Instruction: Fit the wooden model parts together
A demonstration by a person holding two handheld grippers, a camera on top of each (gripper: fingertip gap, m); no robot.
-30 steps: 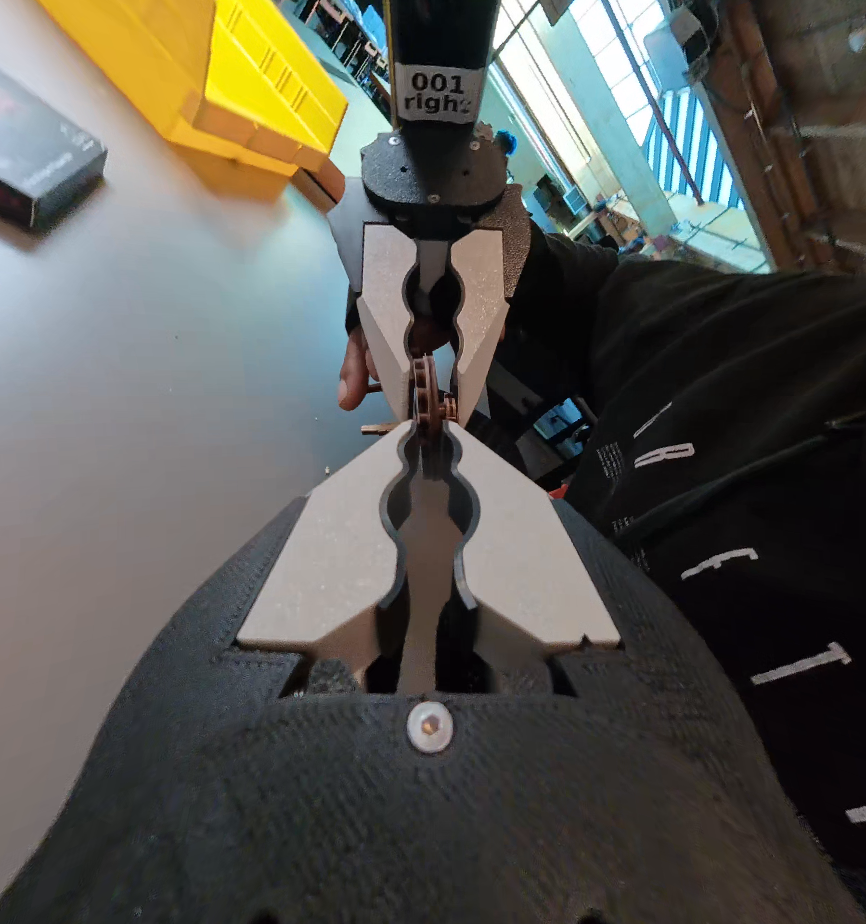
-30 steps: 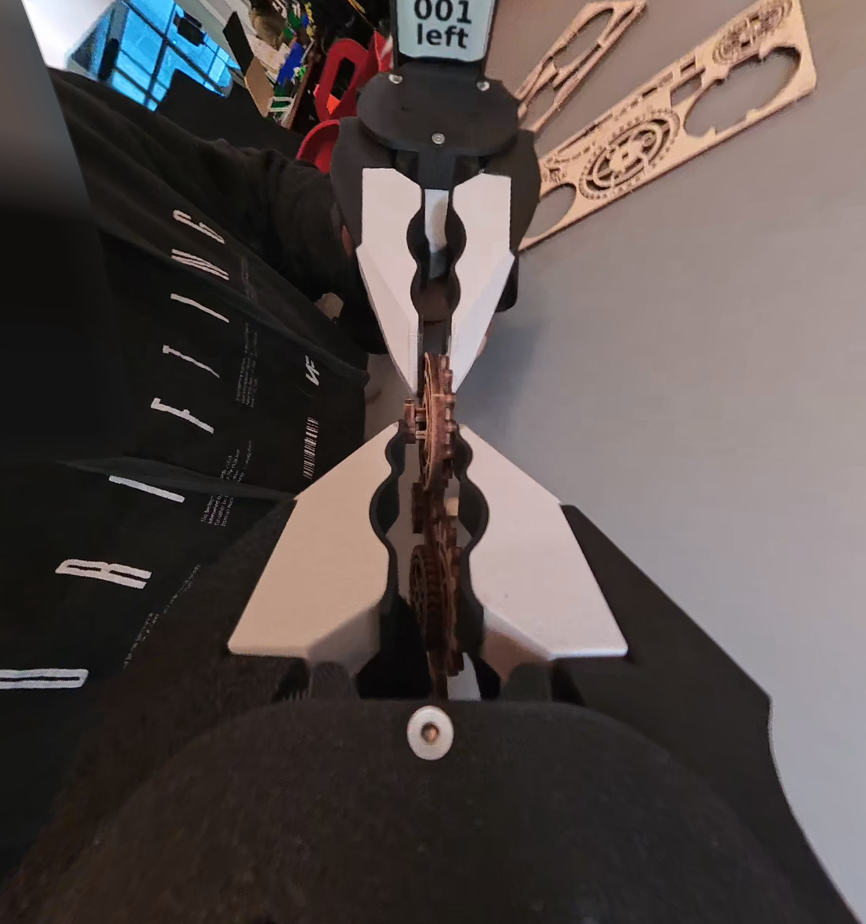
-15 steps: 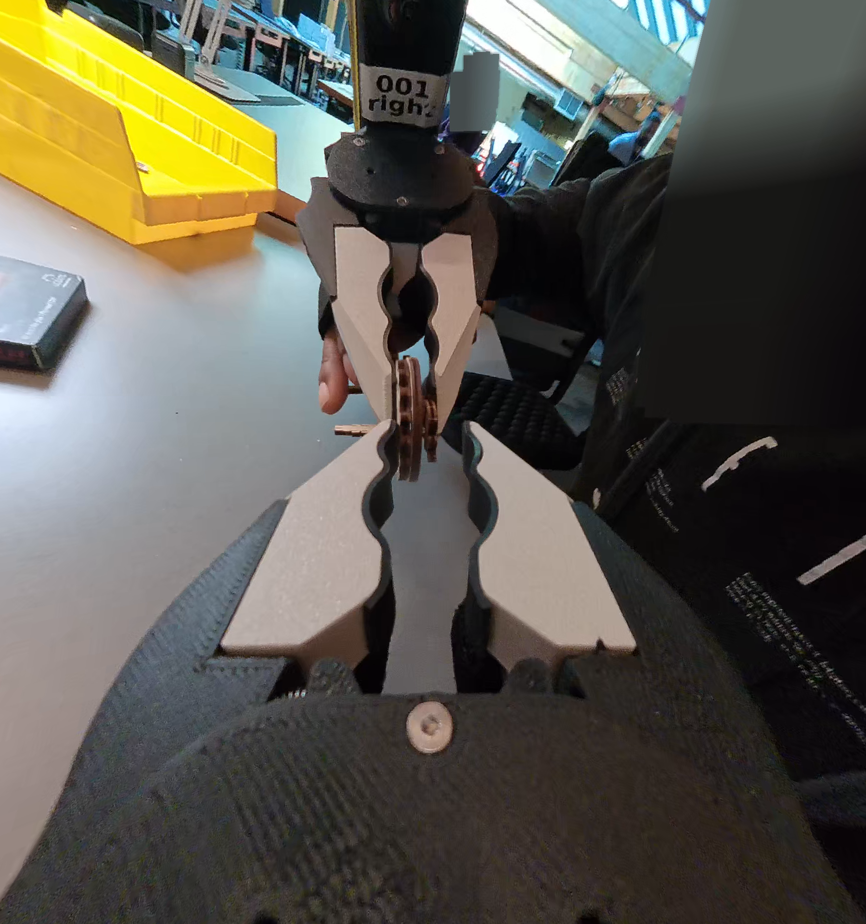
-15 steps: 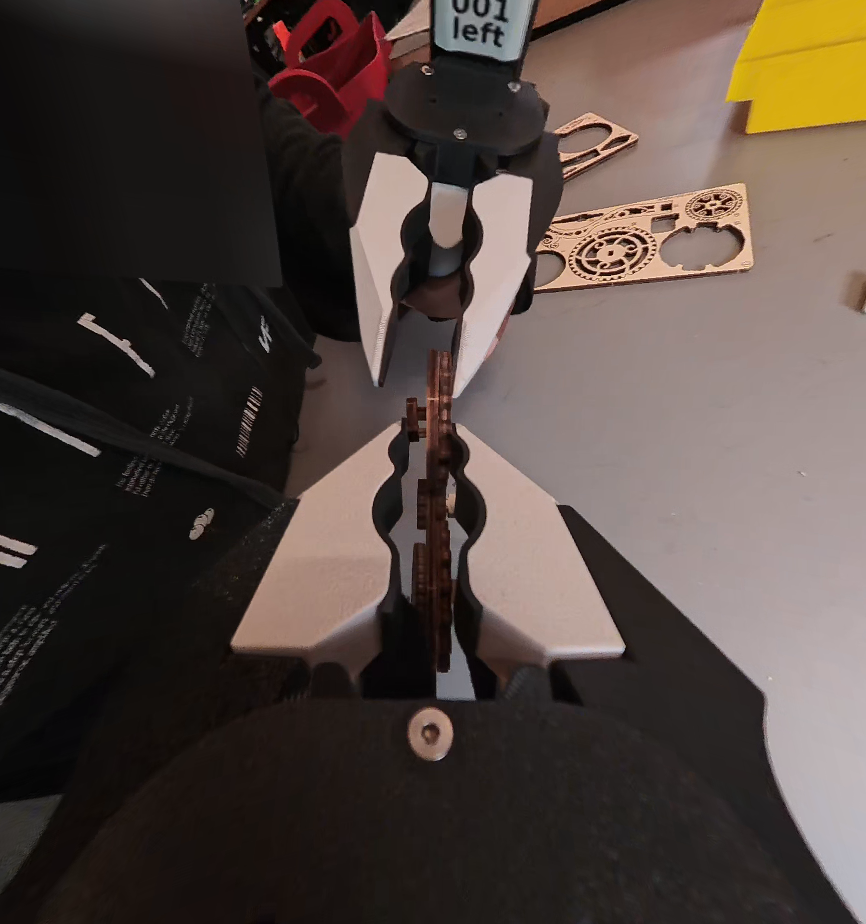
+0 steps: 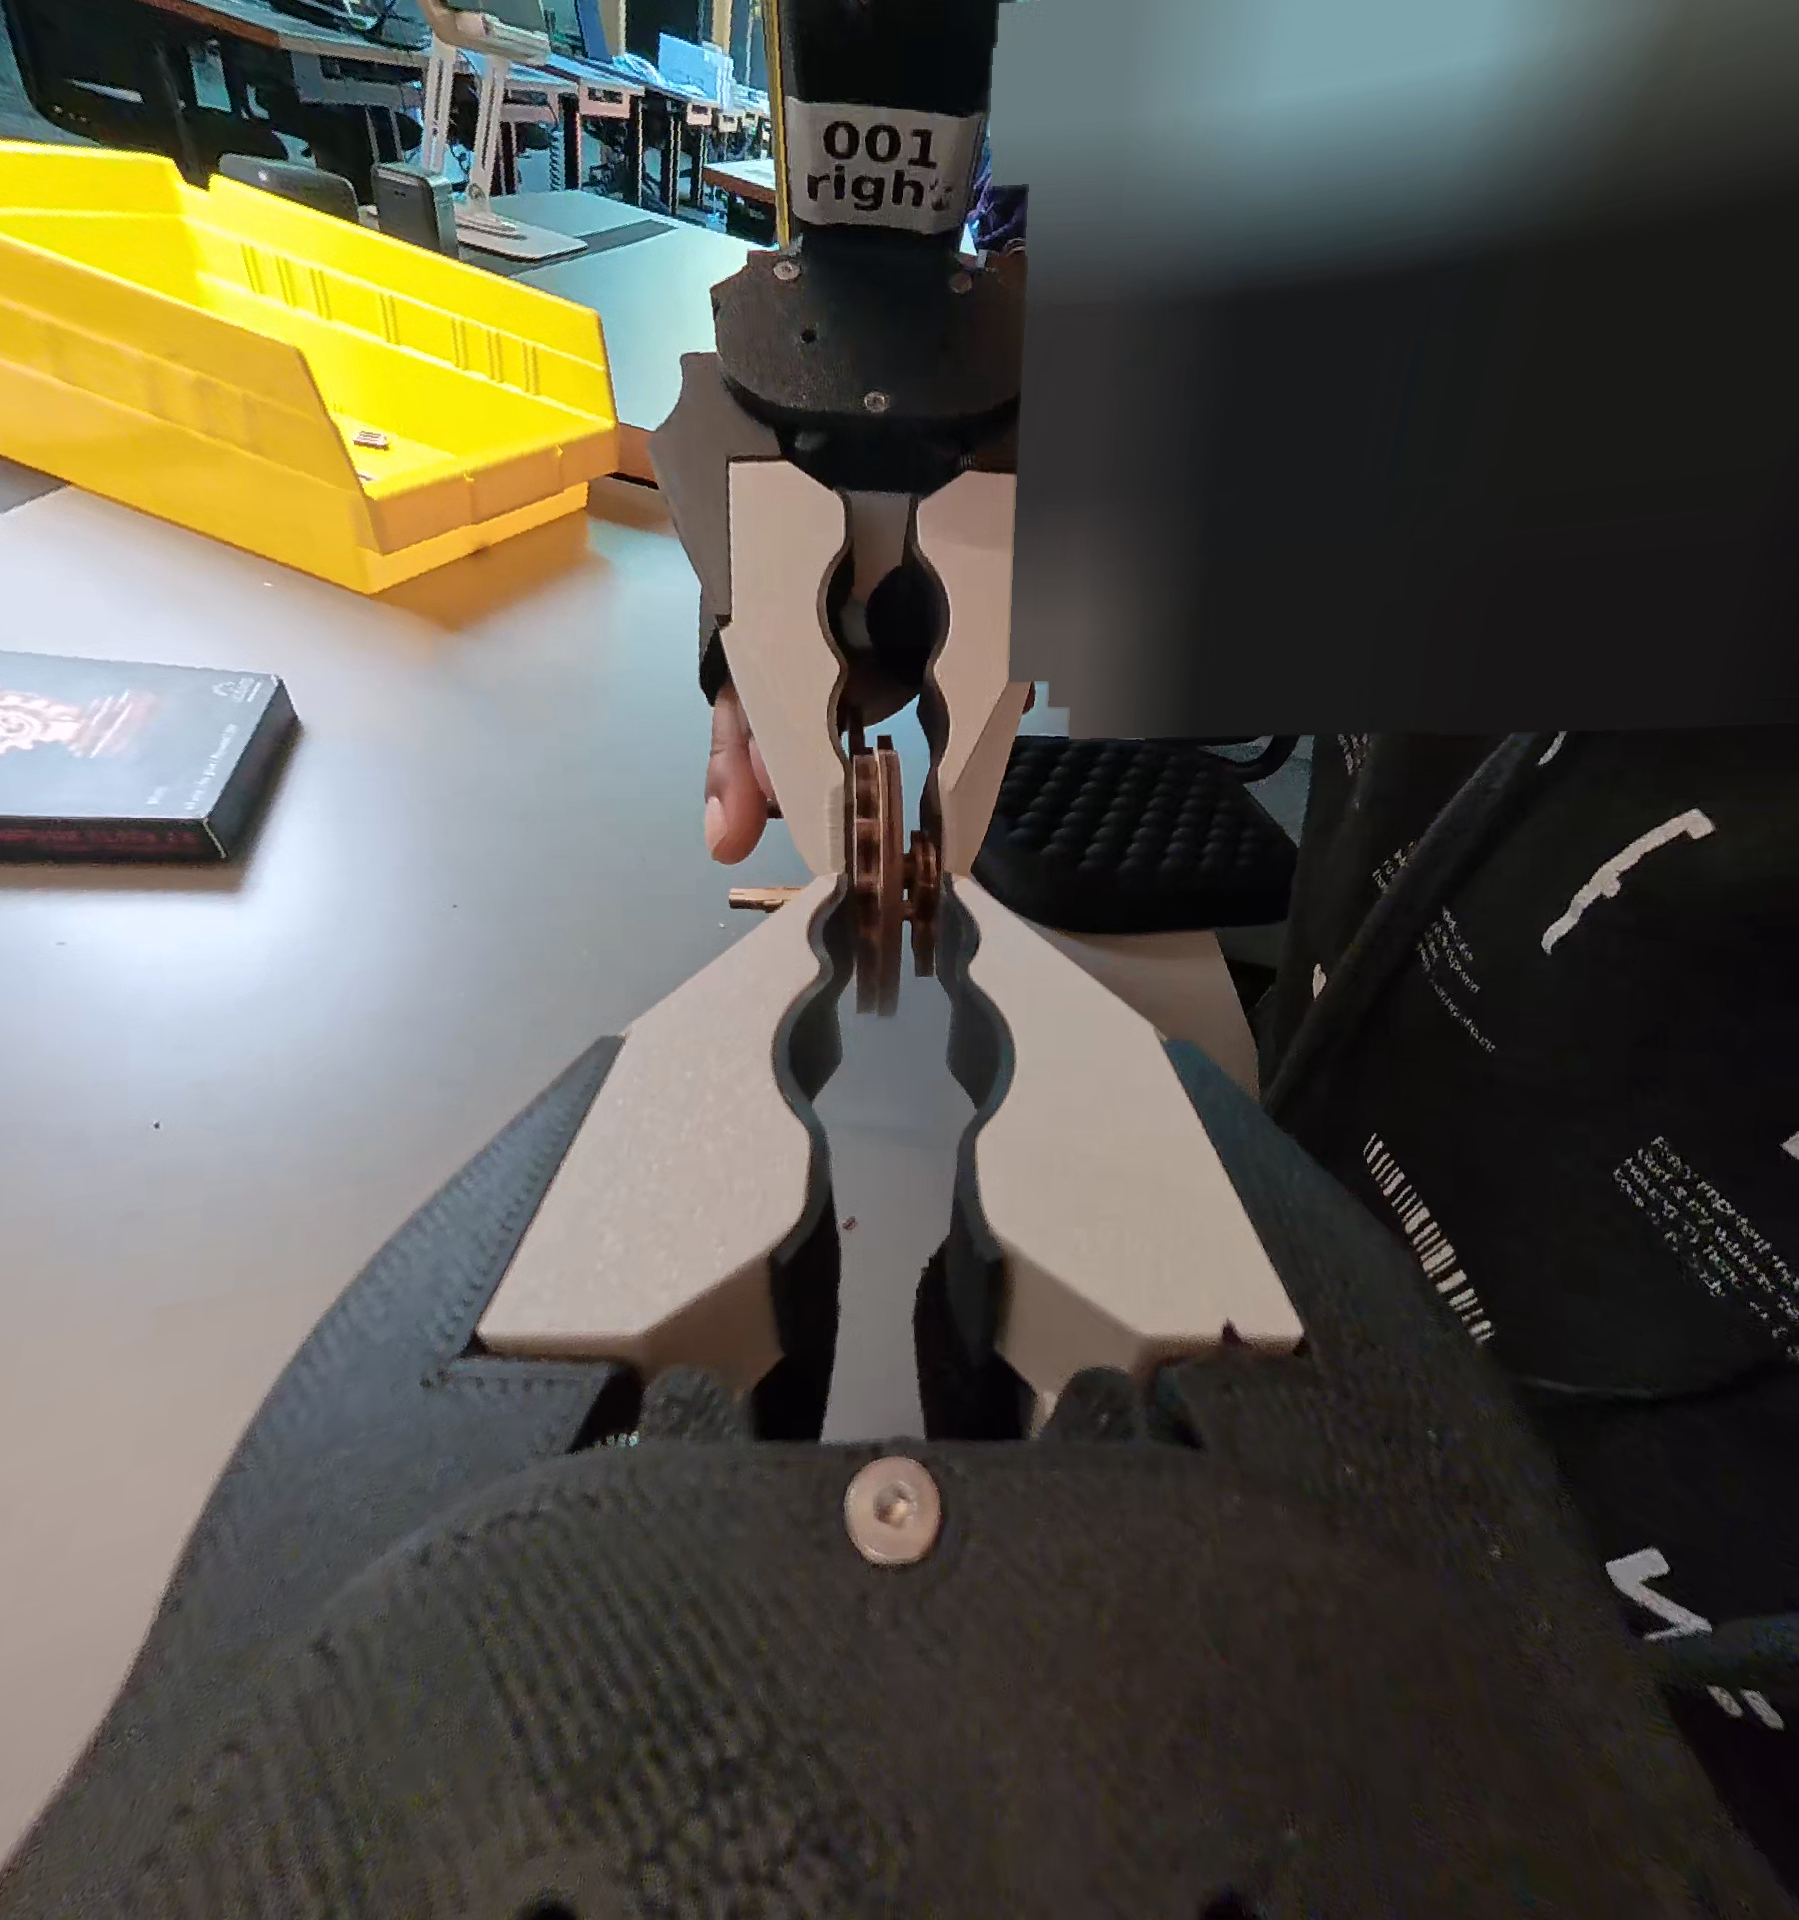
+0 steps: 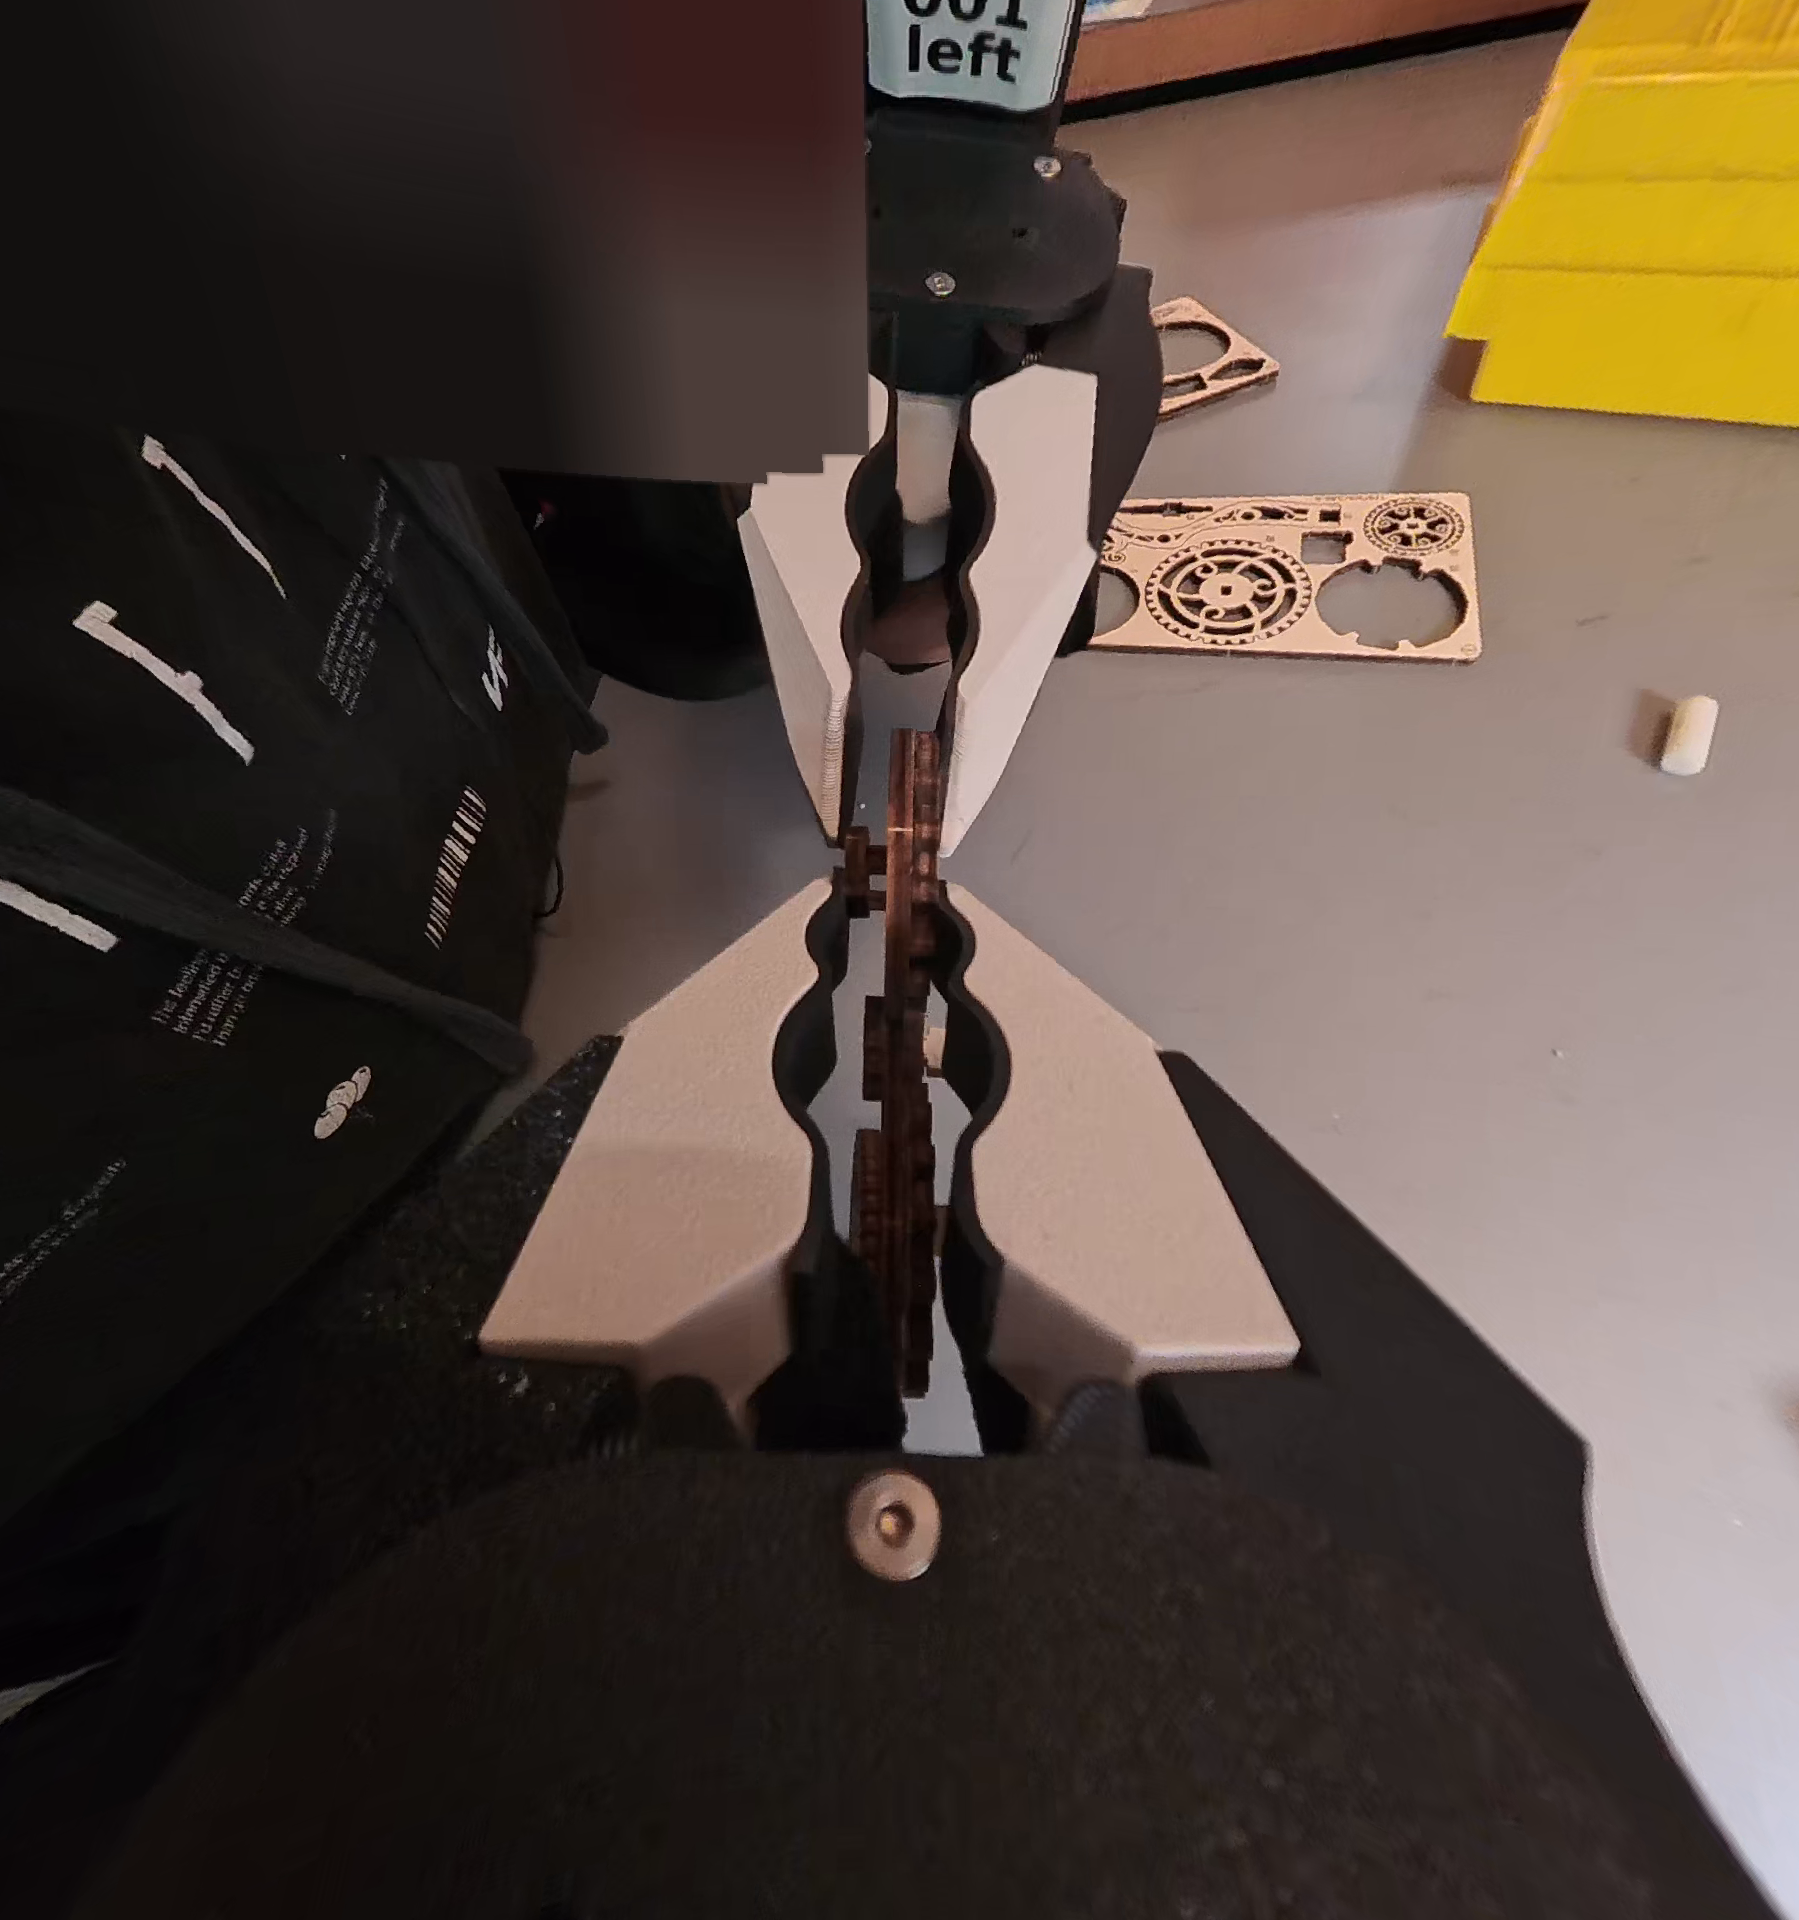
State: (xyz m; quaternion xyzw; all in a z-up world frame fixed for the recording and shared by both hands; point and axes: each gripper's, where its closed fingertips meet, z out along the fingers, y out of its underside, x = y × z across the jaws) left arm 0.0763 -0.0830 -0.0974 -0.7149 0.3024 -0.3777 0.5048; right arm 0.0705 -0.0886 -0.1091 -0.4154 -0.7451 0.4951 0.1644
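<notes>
A wooden gear assembly [image 5: 879, 914] of stacked brown cogs on a peg is held edge-on above the grey table [image 5: 251, 1091]. My right gripper [image 6: 897, 904] is shut on it, and most of the assembly [image 6: 910, 1039] lies between its fingers. My left gripper [image 5: 890, 894] faces it tip to tip. Its jaws stand closed in on the assembly's far end, the big cog's rim and a small cog. In the right wrist view the left gripper [image 6: 895, 836] touches that rim. In the left wrist view the right gripper [image 5: 890, 857] shows opposite.
Yellow bins [image 5: 251, 343] stand at the back and also show in the right wrist view [image 6: 1684, 239]. A black box [image 5: 95, 769] lies to the left. Punched wooden sheets [image 6: 1290, 582], a small white cylinder [image 6: 1687, 732] and a loose wooden piece [image 5: 760, 896] lie on the table. The person's dark clothing [image 5: 1601, 1039] is close by. The tips of both grippers are at nearly the same place. The small white cylinder [image 6: 1687, 732] is about 25 cm from both grippers' fingertips.
A second ago my left gripper was pinched on the assembly's tip. It opened, and now its jaws have narrowed again farther over the cogs. Both grippers levelled out; the right kept its grip.
</notes>
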